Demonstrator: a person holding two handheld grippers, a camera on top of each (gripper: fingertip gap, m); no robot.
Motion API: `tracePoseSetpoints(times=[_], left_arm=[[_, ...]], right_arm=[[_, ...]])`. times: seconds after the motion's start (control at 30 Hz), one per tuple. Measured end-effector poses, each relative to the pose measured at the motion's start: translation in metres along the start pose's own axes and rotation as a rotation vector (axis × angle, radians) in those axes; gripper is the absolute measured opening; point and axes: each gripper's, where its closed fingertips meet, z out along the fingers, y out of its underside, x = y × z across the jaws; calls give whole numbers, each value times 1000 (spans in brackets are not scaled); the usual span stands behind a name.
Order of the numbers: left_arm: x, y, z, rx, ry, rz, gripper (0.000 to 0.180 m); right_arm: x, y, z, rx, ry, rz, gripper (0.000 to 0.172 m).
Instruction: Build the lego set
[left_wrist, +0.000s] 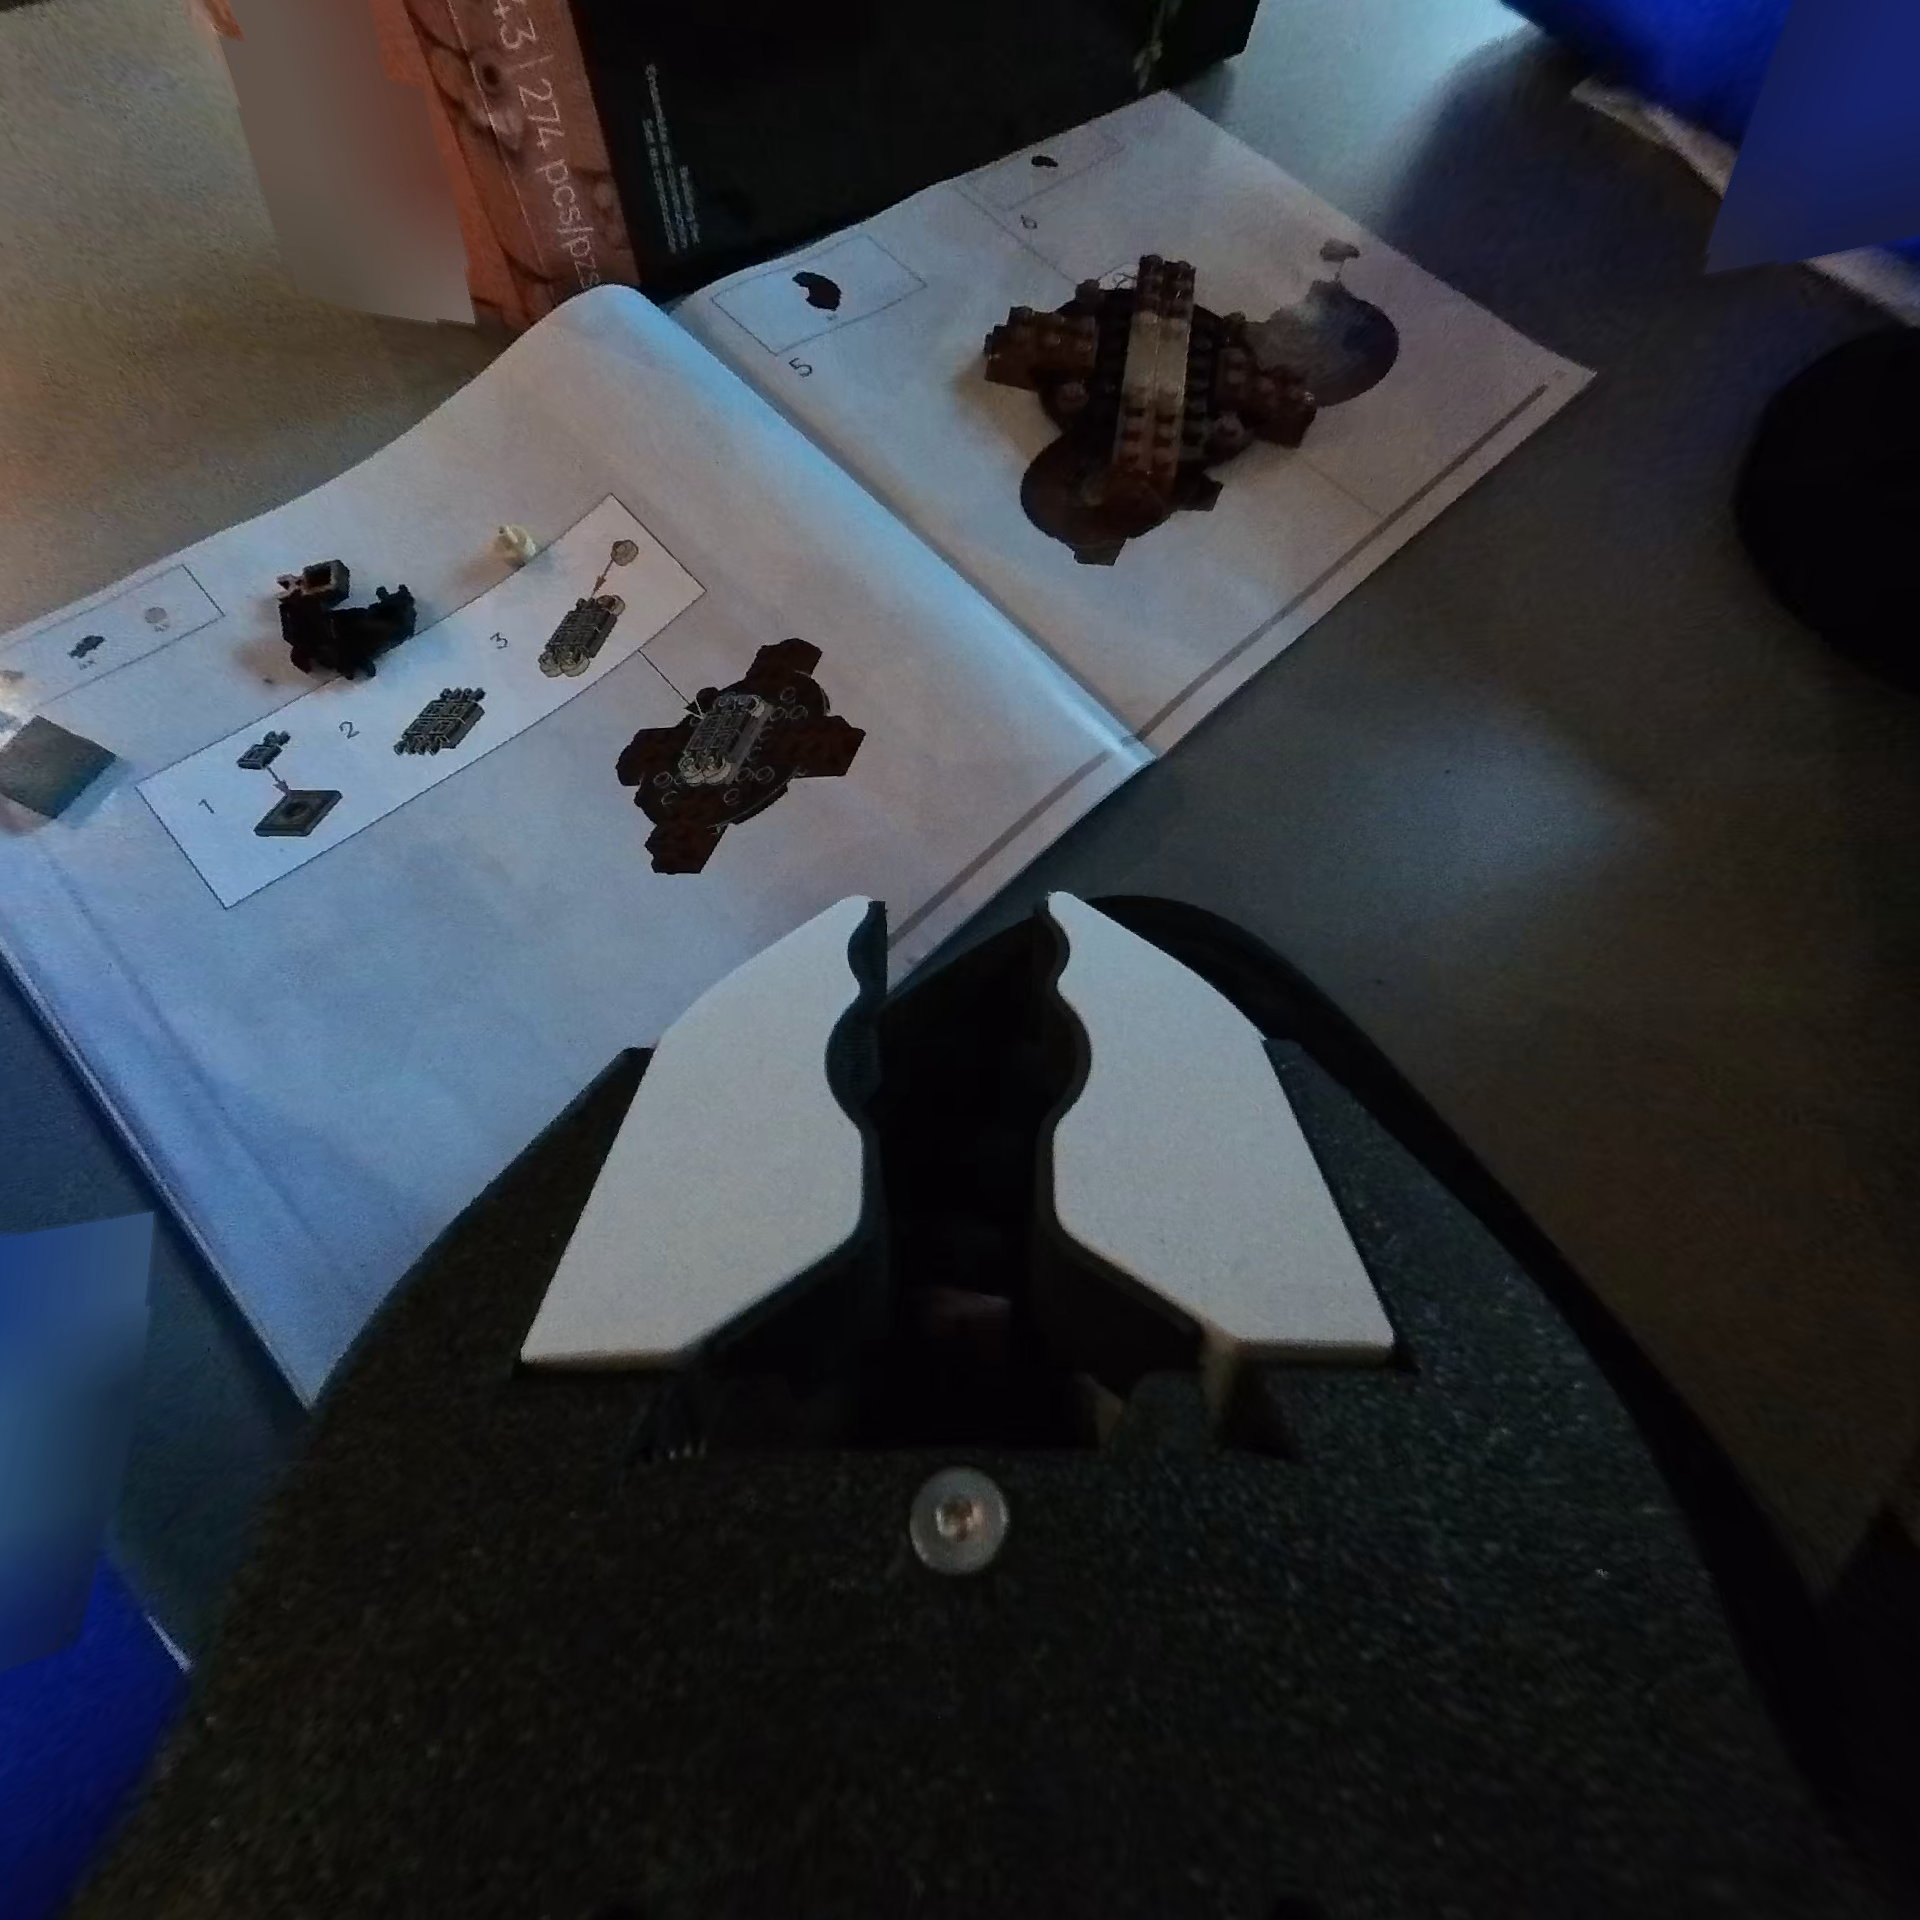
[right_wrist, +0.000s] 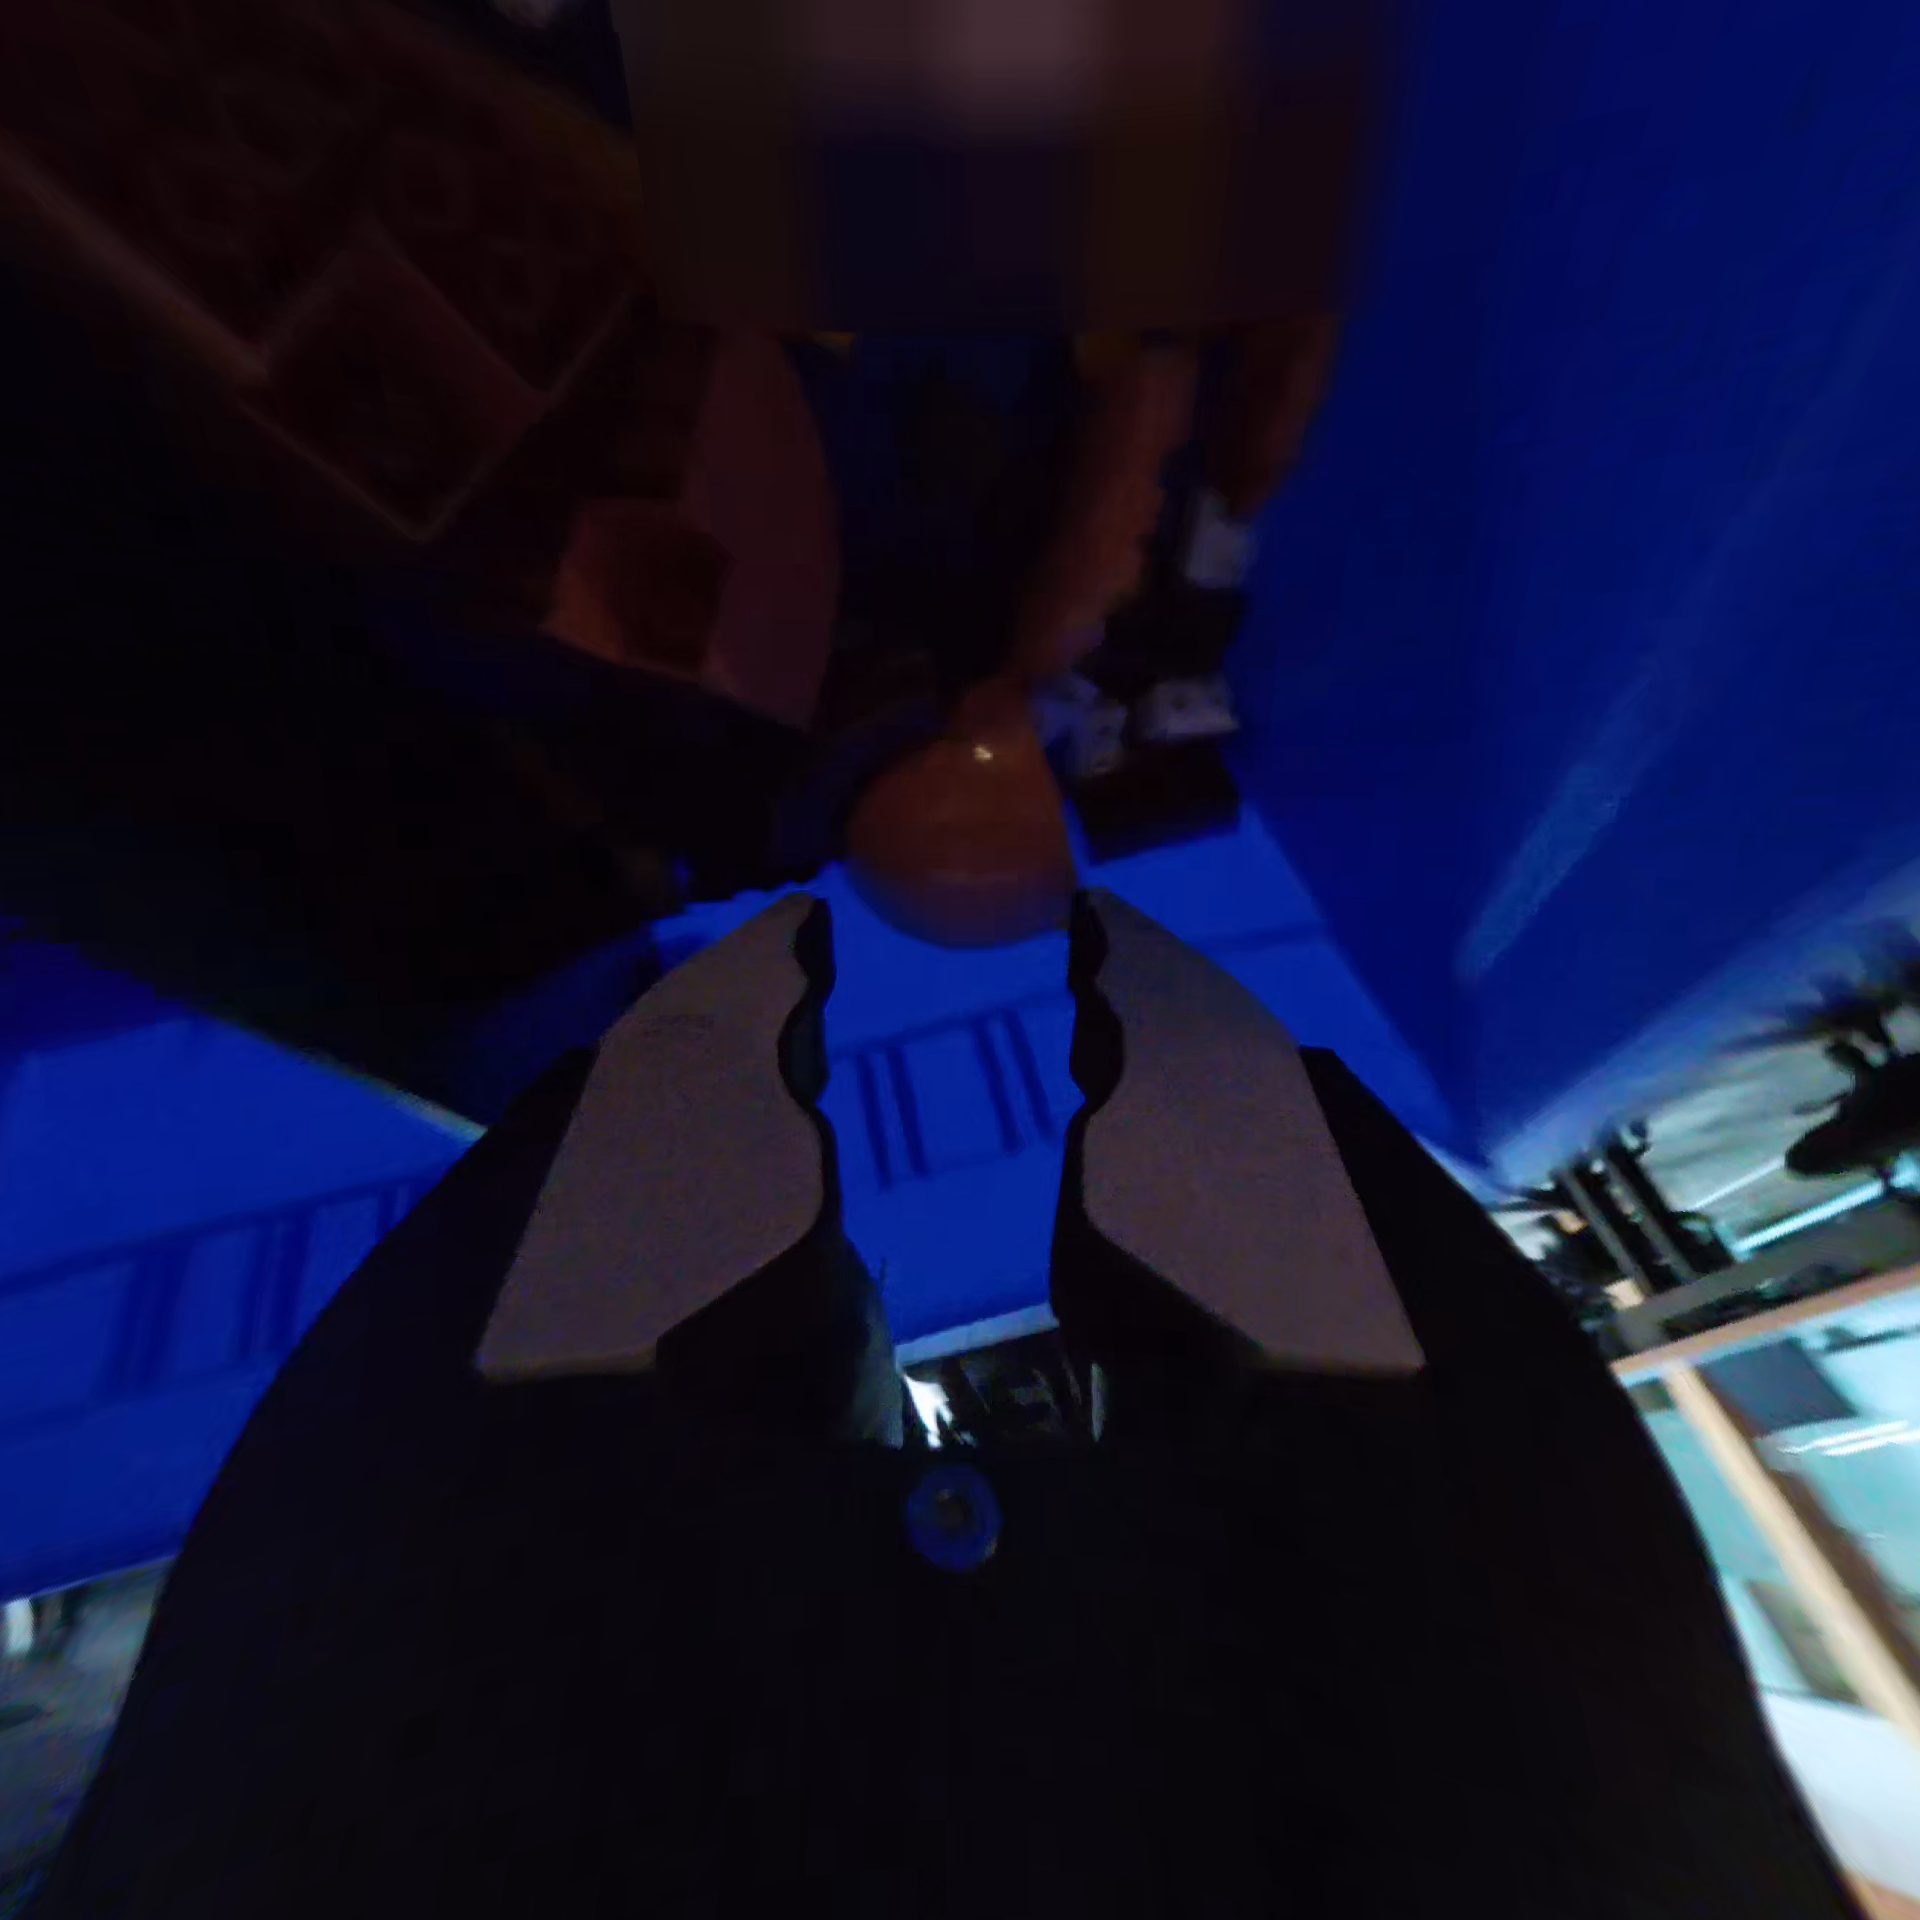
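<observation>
My left gripper (left_wrist: 961, 914) is open and holds nothing. It hovers over the near edge of an open instruction booklet (left_wrist: 520, 987) on the grey table (left_wrist: 1507, 831). A brown brick model (left_wrist: 1143, 384) with a pale strip on top stands on the booklet's right page. A small black brick cluster (left_wrist: 338, 623) and a tiny white piece (left_wrist: 516, 540) lie on the left page. My right gripper (right_wrist: 945, 914) is open inside a blue bin (right_wrist: 1610, 520). A rounded brown piece (right_wrist: 956, 842) lies just past its fingertips, and the pads do not press on it.
A dark grey tile (left_wrist: 47, 774) lies at the booklet's left edge. A black and tan box (left_wrist: 883, 104) stands behind the booklet. A dark round object (left_wrist: 1839, 499) sits at the right. Small pale pieces (right_wrist: 1174, 707) lie deeper in the bin. Spacing between my two grippers at the tips: around 55 cm.
</observation>
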Motion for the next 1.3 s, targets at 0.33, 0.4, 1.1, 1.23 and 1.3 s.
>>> tracePoseSetpoints(times=[0.33,0.4,1.1,1.23,1.3], left_arm=[[0,0,0,0,-2,5,27],[0,0,0,2,1,-1,27],[1,-1,-1,11,7,-4,26],[0,-1,-1,16,2,-1,26],[0,-1,-1,15,1,-1,26]], right_arm=[[19,-54,-50,540,-102,159,31],[30,-43,-65,609,-115,222,28],[31,-7,2,-43,158,71,47],[24,-7,20,-132,97,13,48],[20,-13,17,-69,46,31,52]])
